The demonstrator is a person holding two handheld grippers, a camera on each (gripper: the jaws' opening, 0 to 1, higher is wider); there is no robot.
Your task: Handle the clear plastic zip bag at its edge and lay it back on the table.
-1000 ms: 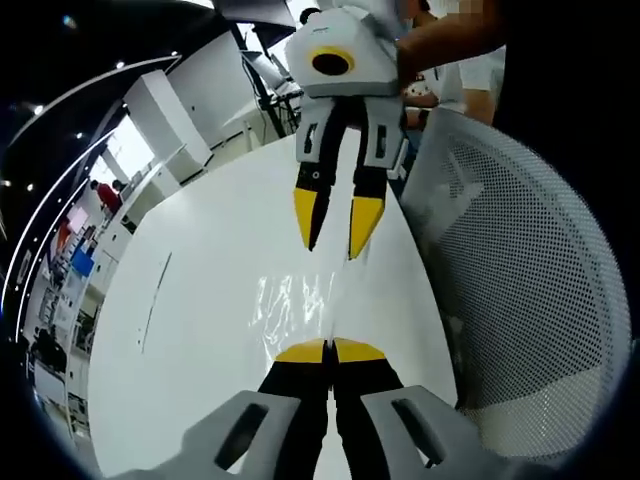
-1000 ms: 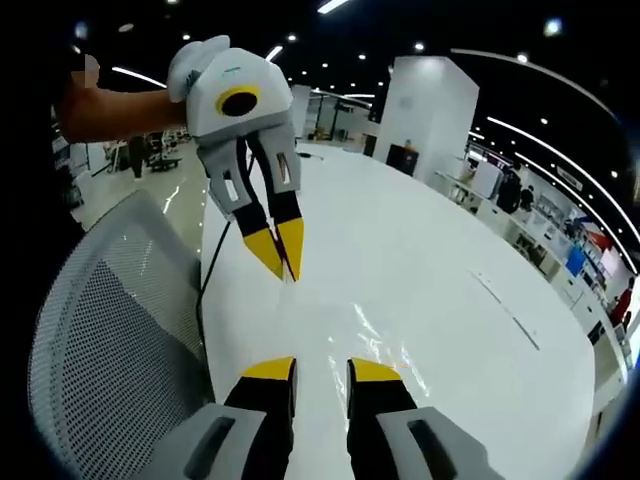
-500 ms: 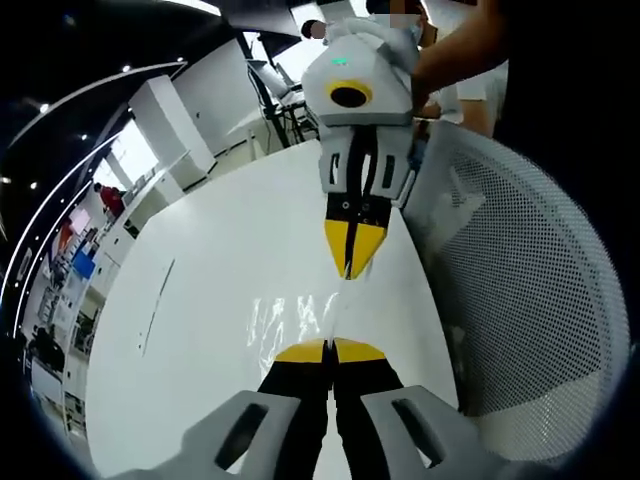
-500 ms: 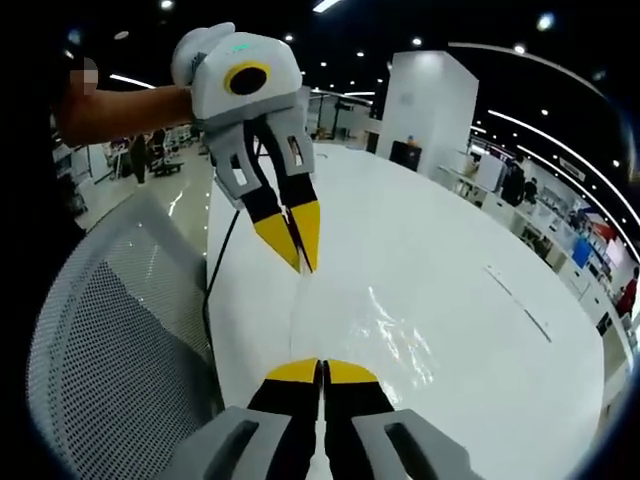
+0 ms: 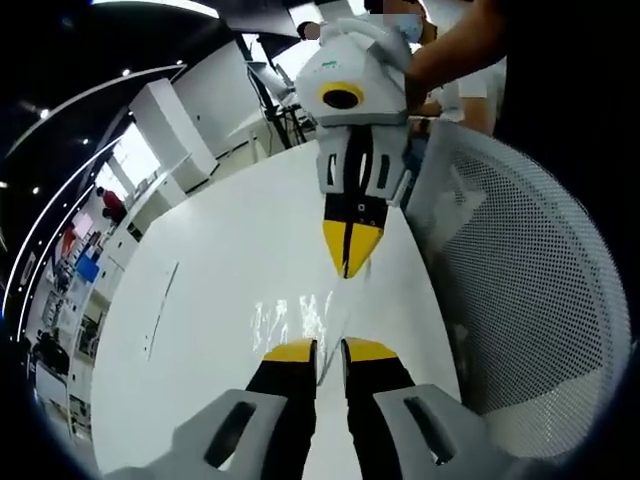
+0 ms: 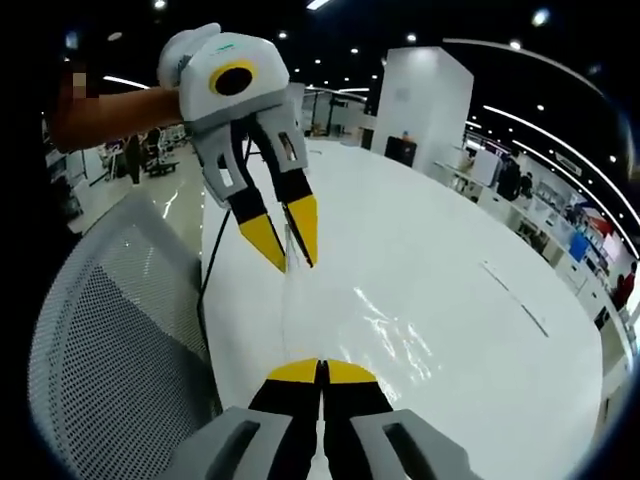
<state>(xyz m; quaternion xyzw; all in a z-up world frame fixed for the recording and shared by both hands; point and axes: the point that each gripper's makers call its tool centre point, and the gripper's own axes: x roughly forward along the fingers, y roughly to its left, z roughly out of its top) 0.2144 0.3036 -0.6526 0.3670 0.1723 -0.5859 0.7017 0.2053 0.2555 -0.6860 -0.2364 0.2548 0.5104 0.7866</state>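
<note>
1. So, left gripper view: the left claw [image 5: 318,350], black jaws with yellow tips, rises from the bottom with a narrow gap between the tips. It sits over the near edge of the clear plastic zip bag [image 5: 292,317], which lies as a glossy, wrinkled patch on the white glossy desk [image 5: 200,330]. Cannot tell whether the tips touch the bag.
2. Same view: the right claw [image 5: 348,268], white body with yellow tips, comes in from the top, tips pressed together at the bag's far edge, near the desk's right rim. A person's forearm [image 5: 450,50] leads to it.
3. Same view: white mesh chair back [image 5: 520,280] just beside the desk on the right. Thin dark line mark [image 5: 160,305] on the desk to the left of the bag.
4. Right gripper view: the right claw [image 6: 321,371] at the bottom has its yellow tips closed together, pinching the near edge of the bag [image 6: 370,325]; the film rises toward the tips.
5. Same view: the left claw [image 6: 285,258] hangs from upper left, jaws slightly apart, tips straddling the bag's far edge strip. A dark cable [image 6: 208,265] runs beside it along the desk [image 6: 480,340] edge.
6. Same view: mesh chair back [image 6: 110,350] at left, white square pillar [image 6: 430,110] behind the desk.
</note>
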